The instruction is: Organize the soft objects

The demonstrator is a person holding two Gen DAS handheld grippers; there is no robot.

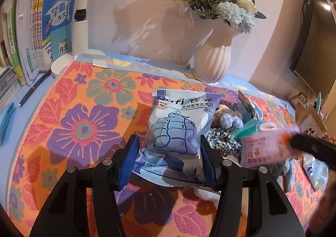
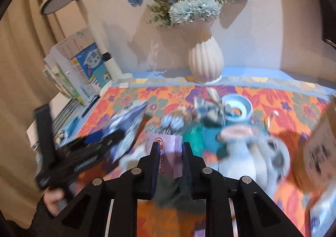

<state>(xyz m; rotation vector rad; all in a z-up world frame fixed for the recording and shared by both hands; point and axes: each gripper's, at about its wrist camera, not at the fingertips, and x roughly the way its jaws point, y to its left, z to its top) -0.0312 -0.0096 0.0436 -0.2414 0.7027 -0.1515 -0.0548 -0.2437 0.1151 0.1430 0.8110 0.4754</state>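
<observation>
My left gripper [image 1: 168, 148] is shut on a pale blue and purple wet-wipes pack [image 1: 178, 123] and holds it upright above the floral cloth; it also shows, blurred, in the right wrist view [image 2: 126, 127]. My right gripper [image 2: 170, 148] is shut on a pink packet [image 2: 168, 146], which shows in the left wrist view [image 1: 264, 148] too. A pile of soft things lies to the right: a brown plush bear [image 1: 226, 115], checked cloth [image 1: 222, 142] and a blue plush toy [image 2: 252, 157].
A white ribbed vase [image 1: 212, 58] with blue and white flowers stands at the back. Books [image 1: 42, 33] and a white lamp base [image 1: 61, 64] are at the back left, with a pen [image 1: 33, 87] beside them. A cardboard box [image 2: 321, 153] sits at the right.
</observation>
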